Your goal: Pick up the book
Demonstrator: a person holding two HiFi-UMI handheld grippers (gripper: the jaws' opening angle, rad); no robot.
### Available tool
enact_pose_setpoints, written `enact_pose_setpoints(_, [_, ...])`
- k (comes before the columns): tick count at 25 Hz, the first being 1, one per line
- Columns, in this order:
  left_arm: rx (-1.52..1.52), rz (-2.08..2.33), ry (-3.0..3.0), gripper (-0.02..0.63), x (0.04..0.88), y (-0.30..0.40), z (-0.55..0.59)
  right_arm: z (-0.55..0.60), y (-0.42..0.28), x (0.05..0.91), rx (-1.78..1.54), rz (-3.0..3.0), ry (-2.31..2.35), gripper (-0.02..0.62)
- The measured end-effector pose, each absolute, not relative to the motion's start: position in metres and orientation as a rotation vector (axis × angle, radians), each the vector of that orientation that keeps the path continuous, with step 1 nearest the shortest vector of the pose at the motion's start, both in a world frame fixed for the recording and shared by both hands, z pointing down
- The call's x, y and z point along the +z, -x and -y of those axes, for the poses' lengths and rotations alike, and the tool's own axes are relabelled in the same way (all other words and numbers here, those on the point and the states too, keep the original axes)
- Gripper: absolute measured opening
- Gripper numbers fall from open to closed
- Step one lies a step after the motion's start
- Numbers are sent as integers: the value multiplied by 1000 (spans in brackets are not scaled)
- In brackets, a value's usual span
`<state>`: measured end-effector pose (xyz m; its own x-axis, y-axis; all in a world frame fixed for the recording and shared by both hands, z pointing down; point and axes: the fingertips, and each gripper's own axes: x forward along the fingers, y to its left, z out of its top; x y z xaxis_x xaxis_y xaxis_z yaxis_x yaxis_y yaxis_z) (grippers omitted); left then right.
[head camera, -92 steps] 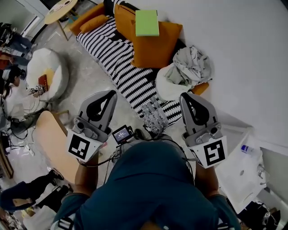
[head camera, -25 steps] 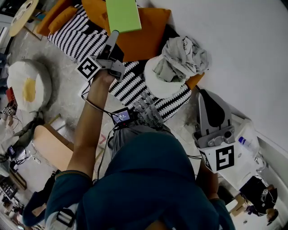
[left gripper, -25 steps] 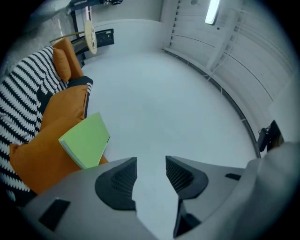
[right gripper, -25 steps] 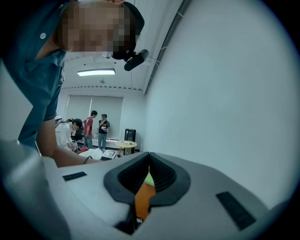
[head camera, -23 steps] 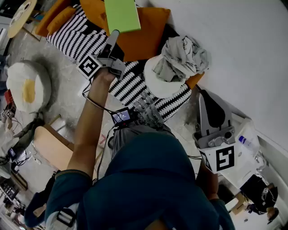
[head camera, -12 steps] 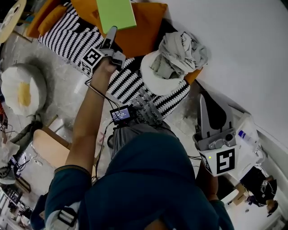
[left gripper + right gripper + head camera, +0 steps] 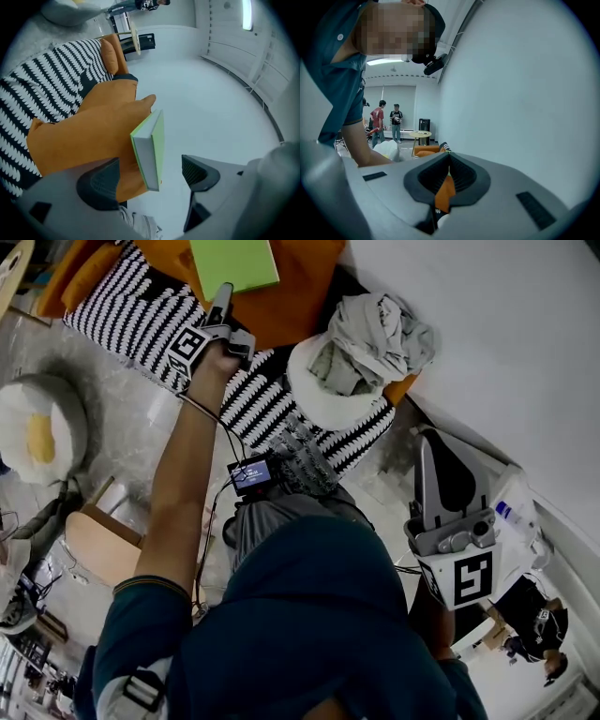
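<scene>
The green book [image 7: 234, 263] lies on an orange cushion [image 7: 298, 298] at the top of the head view. My outstretched left gripper [image 7: 223, 292] reaches its near edge. In the left gripper view the book [image 7: 150, 147] stands edge-on between the two dark fingers [image 7: 100, 182], and my left gripper [image 7: 150, 176] is opening, with a gap on each side and neither pad pressing on it. My right gripper [image 7: 427, 442] hangs by my body at the right, its jaws shut with nothing in them. The right gripper [image 7: 449, 161] view shows only a sliver of orange cushion beyond the tips.
The cushion rests on a black-and-white striped mattress [image 7: 246, 401] against a white wall [image 7: 497, 343]. A white beanbag with grey clothes [image 7: 361, 357] sits right of the book. A round white cushion [image 7: 37, 427] and a wooden seat [image 7: 94, 540] are at left. Two people [image 7: 386, 119] stand far off.
Both grippers were first held near my body. The left arm has since stretched out to the book's near edge and stays there. The right gripper has barely moved.
</scene>
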<state>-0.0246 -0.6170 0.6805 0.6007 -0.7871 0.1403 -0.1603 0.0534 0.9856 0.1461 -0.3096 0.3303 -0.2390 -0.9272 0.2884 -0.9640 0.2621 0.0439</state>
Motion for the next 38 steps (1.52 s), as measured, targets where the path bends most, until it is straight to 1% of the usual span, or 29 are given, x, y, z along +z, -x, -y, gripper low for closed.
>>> enact_pose_setpoints(10, [-652,834,-1425,396,701,13,640,322,-142,347,253,2263,-1732,14])
enact_pose_setpoints(21, [-707,812,-1418,390,690,-2,661,326,-143,362,298,2231,-1721,14])
enact_pose_setpoints(22, [-709,811,-1422,376,688,-2,663,327,-143,362,300,2231,-1722,14])
enact_pose_setpoints(23, [-710,811,-1428,342,686,-3,664,327,-142,363,304,2232,-1721,14])
enact_pose_setpoints(25, [-710,815,-1442,246,683,-1,665,326,-142,364,311,2233,-1716,14])
enact_pose_setpoints(28, [-716,823,-1454,167,681,3,669,328,-141,364,312,2235,-1710,14])
enact_pose_setpoints(29, [-717,823,-1454,155,681,4,670,328,-141,364,312,2237,-1708,14])
enact_pose_setpoints(38, [-690,823,-1486,141,672,8,669,334,-140,367,315,2267,-1676,14])
